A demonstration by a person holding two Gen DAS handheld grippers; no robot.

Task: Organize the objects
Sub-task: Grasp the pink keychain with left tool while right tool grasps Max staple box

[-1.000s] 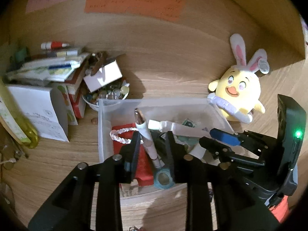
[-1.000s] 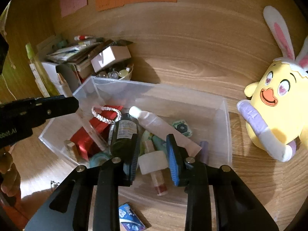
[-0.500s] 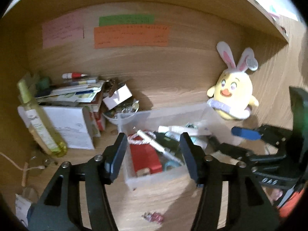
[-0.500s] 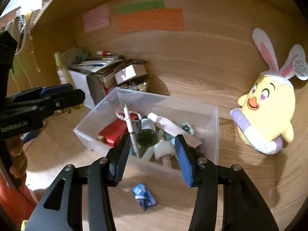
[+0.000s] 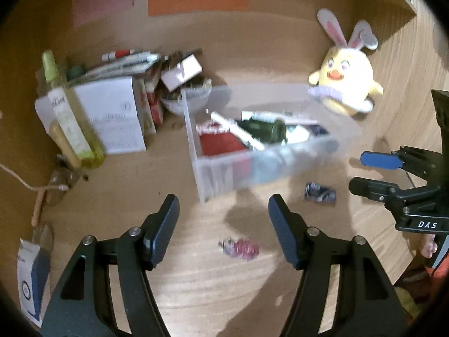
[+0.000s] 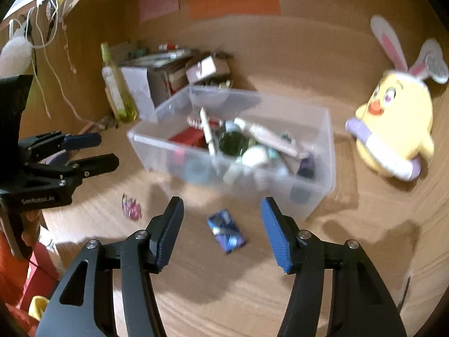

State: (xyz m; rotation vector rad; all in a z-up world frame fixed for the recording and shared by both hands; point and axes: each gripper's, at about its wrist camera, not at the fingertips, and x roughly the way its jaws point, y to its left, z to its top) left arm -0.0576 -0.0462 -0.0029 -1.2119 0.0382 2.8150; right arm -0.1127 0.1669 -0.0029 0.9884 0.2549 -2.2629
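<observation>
A clear plastic bin (image 5: 213, 174) (image 6: 320, 188) on the wooden desk holds a white pen, a dark green bottle (image 5: 263, 132) (image 6: 233, 143), a red pouch (image 5: 219, 143) and tubes. My left gripper (image 5: 223, 224) is open and empty, pulled back in front of the bin. A pink crumpled wrapper (image 5: 238, 248) (image 6: 131, 206) lies between its fingers. My right gripper (image 6: 221, 230) is open and empty, with a blue packet (image 6: 226, 234) (image 5: 320, 193) lying on the desk between its fingers.
A yellow bunny plush (image 5: 346, 84) (image 6: 393, 129) sits right of the bin. Stacked boxes and papers (image 5: 112, 115), a yellow-green bottle (image 5: 70, 120) (image 6: 115, 87) and a small bowl (image 5: 186, 104) stand left of it. A blue-white carton (image 5: 31, 278) lies at the near left.
My left gripper opened and let go of the white pen, which now lies in the bin. Both grippers opened wide and pulled back and up from the bin.
</observation>
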